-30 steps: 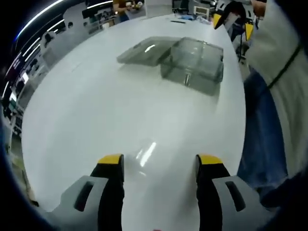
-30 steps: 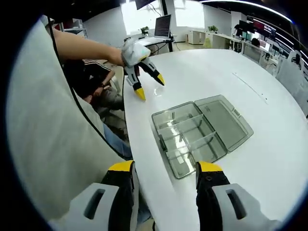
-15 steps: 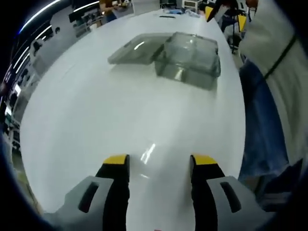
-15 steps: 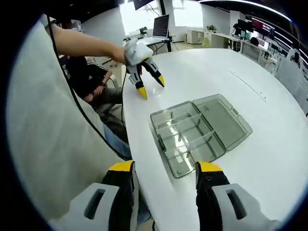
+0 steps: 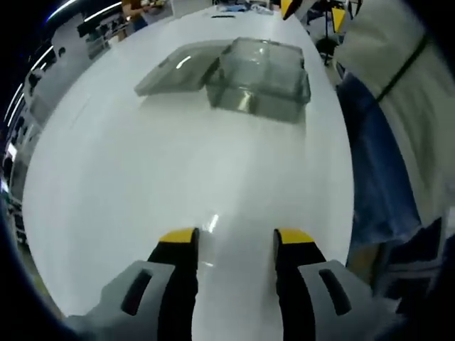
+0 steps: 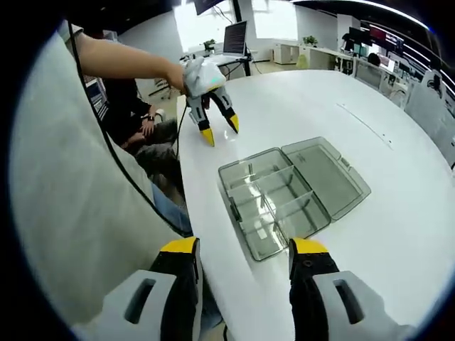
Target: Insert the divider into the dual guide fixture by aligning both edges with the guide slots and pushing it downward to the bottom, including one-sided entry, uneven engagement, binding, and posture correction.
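A clear plastic compartment box (image 6: 264, 206) lies on the white table (image 6: 306, 106) with its hinged lid (image 6: 328, 176) folded flat beside it. Thin clear dividers (image 6: 274, 193) stand inside and split it into cells. In the left gripper view the same box (image 5: 261, 77) and lid (image 5: 173, 67) sit far ahead. My left gripper (image 5: 236, 238) hovers open over bare table with nothing between its jaws; in the right gripper view it (image 6: 219, 128) hangs beyond the box, near the table edge. My right gripper (image 6: 243, 247) is open and empty, short of the box's near end.
The table edge (image 5: 345, 177) runs along the right in the left gripper view, with the person's blue trousers (image 5: 377, 170) beyond it. A seated person (image 6: 138, 117) and a laptop (image 6: 237, 39) are past the far end. The right gripper's yellow tips (image 5: 288, 7) show above the box.
The left gripper's jaws have come a little closer together and its view has tilted, so the box sits higher in it. The right gripper view has hardly shifted.
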Demonstrator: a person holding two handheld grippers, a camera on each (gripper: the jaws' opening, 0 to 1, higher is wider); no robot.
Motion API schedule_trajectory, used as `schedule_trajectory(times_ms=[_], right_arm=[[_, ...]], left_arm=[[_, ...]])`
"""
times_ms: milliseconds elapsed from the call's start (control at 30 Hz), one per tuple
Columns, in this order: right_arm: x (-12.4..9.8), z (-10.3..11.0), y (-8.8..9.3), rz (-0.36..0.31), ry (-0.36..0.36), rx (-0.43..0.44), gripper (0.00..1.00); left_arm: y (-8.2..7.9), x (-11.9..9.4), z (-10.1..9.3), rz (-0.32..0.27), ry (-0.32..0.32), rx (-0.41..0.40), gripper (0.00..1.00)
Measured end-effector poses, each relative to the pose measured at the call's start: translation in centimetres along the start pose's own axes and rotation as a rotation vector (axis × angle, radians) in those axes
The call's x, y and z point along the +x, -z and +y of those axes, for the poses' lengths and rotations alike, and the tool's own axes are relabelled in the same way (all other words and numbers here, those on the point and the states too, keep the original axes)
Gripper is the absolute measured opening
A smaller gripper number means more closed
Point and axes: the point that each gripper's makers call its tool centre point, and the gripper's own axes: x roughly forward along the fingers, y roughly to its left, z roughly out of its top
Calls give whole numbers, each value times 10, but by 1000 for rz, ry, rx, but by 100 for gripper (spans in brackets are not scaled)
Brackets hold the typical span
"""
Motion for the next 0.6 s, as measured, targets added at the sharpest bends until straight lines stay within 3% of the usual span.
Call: schedule_trajectory(times_ms=[433, 600], right_arm=[[0, -1, 1, -8, 3, 13, 47], [0, -1, 1, -8, 4, 11, 47]], left_arm=[[4, -1, 1, 69, 37, 89, 40], [2, 0, 6, 90, 21, 66, 30]])
